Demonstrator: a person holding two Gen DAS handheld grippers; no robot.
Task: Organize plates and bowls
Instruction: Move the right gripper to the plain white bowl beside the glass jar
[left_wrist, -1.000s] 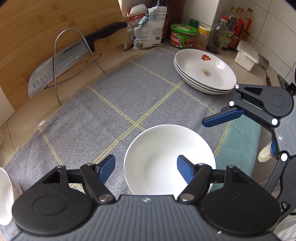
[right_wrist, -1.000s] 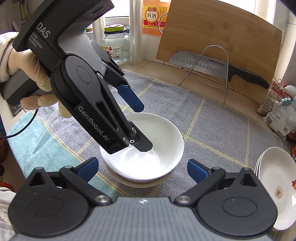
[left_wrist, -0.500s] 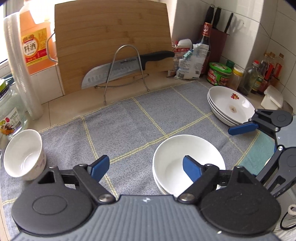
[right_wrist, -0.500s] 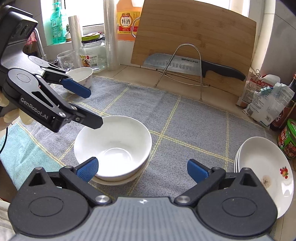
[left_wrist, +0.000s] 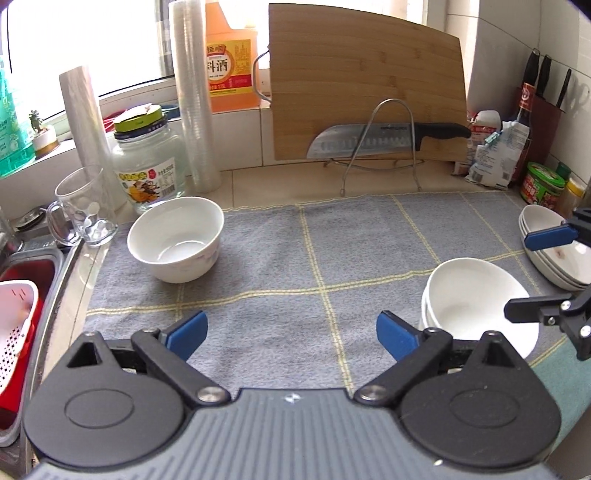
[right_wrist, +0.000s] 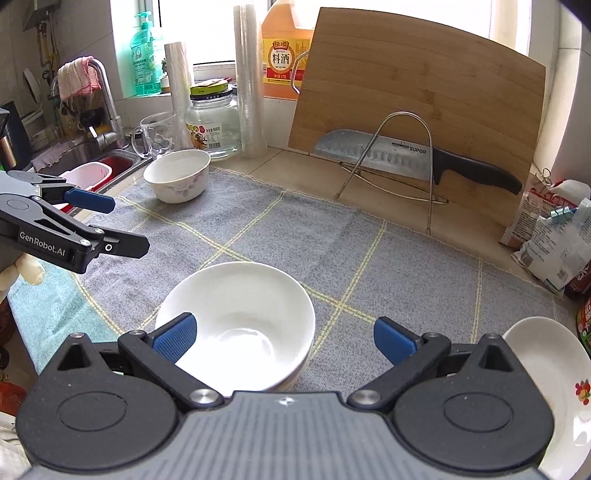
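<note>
The left gripper (left_wrist: 290, 334) has swung away from the stacked white bowls (right_wrist: 236, 325) toward the lone flowered bowl (left_wrist: 176, 242) on the grey cloth (left_wrist: 314, 258), jaws opening on nothing; the right gripper (right_wrist: 284, 338) hovers, jaws spread, empty, stacked plates (left_wrist: 557, 254) beside.

Mat (left_wrist: 280, 258): we see it spread over the counter.
Single bowl (left_wrist: 176, 238): on the mat's far-left corner, before the jar (left_wrist: 147, 158).
Stacked bowls (left_wrist: 476, 306): near right.
Plates (left_wrist: 554, 254): stacked, beyond the bowls, right edge.
Board (left_wrist: 365, 88): upright behind the mat.
</note>
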